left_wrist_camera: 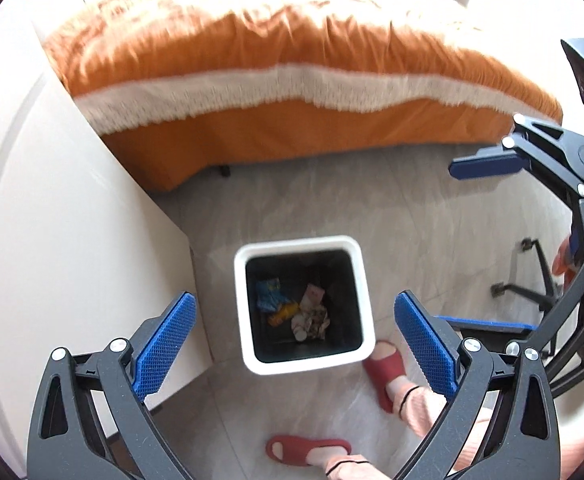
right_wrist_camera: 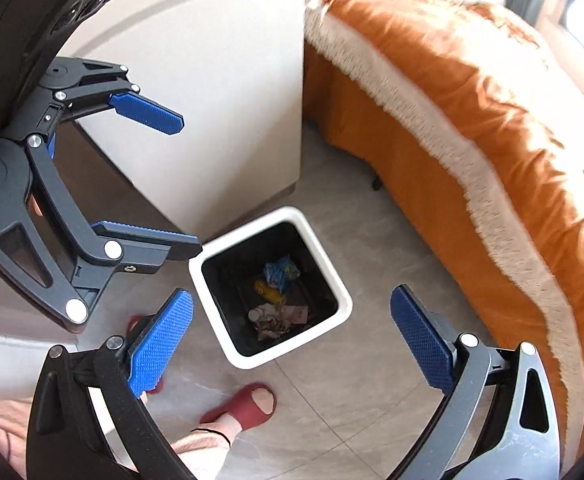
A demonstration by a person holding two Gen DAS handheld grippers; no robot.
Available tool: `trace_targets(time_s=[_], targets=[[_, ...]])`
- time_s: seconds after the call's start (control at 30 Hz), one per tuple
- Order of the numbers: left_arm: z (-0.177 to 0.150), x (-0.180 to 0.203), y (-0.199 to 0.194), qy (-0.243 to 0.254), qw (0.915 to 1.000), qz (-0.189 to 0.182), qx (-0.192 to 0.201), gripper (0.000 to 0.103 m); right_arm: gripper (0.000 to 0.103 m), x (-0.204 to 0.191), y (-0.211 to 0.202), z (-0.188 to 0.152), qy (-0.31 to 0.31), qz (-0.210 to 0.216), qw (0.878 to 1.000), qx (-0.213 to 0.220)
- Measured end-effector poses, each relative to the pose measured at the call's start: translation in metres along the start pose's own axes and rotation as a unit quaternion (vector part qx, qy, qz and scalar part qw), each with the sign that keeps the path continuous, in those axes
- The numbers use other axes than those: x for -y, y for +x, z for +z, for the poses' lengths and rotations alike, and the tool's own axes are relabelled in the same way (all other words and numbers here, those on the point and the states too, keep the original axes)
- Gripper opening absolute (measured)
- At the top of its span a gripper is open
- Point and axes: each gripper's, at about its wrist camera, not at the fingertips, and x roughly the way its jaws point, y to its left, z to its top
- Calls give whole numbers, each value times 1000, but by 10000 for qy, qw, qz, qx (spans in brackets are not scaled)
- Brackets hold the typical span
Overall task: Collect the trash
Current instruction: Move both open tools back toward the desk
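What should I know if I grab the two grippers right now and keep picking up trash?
Left gripper: open, holding nothing, held above the bin.
Right gripper: open, holding nothing, also above the bin.
The white bin stands on the floor between the white cabinet and the orange bed.
Done: trash already lies at the bottom, a blue wrapper, something yellow and crumpled paper.
Left: no loose trash shows on the floor in either view, so look around the room for more before you finish.
Mind your feet: a red slipper sits right beside the bin.
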Motion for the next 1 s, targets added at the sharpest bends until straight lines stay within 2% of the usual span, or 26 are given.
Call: trace_targets(time_s=[0.23,0.4,0.57,0.63,0.83,1.0], targets=[[19,3,-106,-383,9961,190,772,98,99,4,-93,29,382,-306,9975,515],[21,-2,-192,-775,9843,678,1432,98,99,-10,-165,64,614,-312,9900,1231],[2,-28,-275,-1372,9627,1201,1997,98,99,-42,-207,107,512,-66,9820,1818],[-12,-42,-303,-1564,9518,1555,2131,98,99,-56,-216,123,443,109,9791,1980],[-59,-85,-367,-2019,9251,2239,2310,98,99,-121,-233,179,-162,632,9701,2338],[-115,-129,-412,-2537,8972,2734,2364,98,99,-192,-236,220,-886,1028,9597,2463]])
